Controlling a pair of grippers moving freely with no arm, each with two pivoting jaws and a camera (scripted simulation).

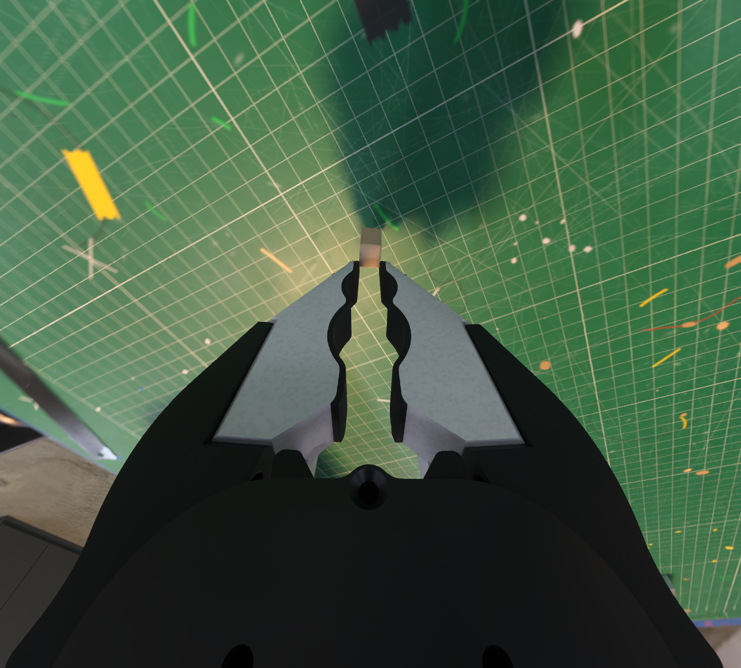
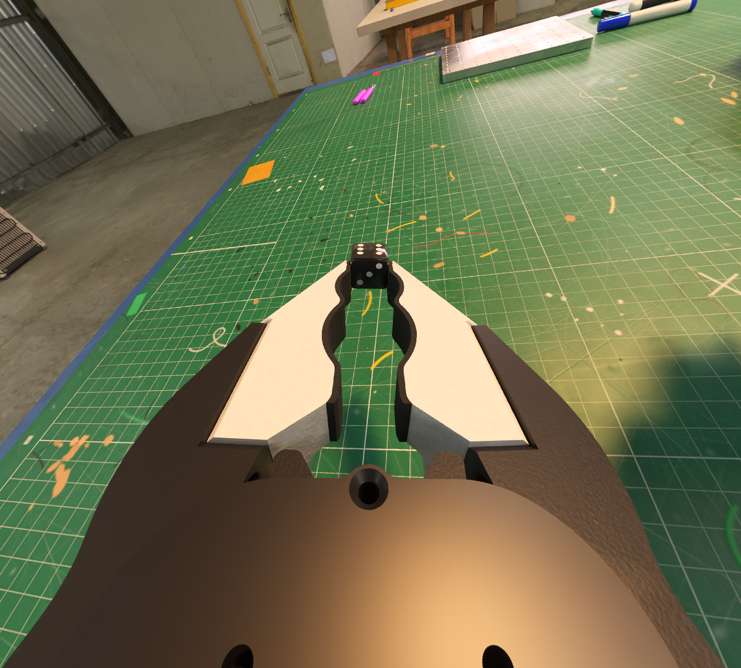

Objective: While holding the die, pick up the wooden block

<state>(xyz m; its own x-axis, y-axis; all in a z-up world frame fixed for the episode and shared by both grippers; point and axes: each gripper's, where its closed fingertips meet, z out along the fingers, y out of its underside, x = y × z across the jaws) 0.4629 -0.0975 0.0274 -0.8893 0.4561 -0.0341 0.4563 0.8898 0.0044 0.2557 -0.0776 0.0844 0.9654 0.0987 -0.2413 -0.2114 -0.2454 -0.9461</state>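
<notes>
Small pale wooden block (image 1: 369, 252) clamped between left gripper (image 1: 369, 264) fingers, black white-pipped die (image 2: 369, 266) clamped in right gripper (image 2: 369, 274)

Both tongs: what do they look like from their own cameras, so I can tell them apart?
The left tongs have a matte black body, pale grey flat finger faces and black wavy inner pads. The right tongs share that shape, but the body is brown and the finger faces are cream. Each has a round recessed hole at the centre. No cables or markings show.
</notes>
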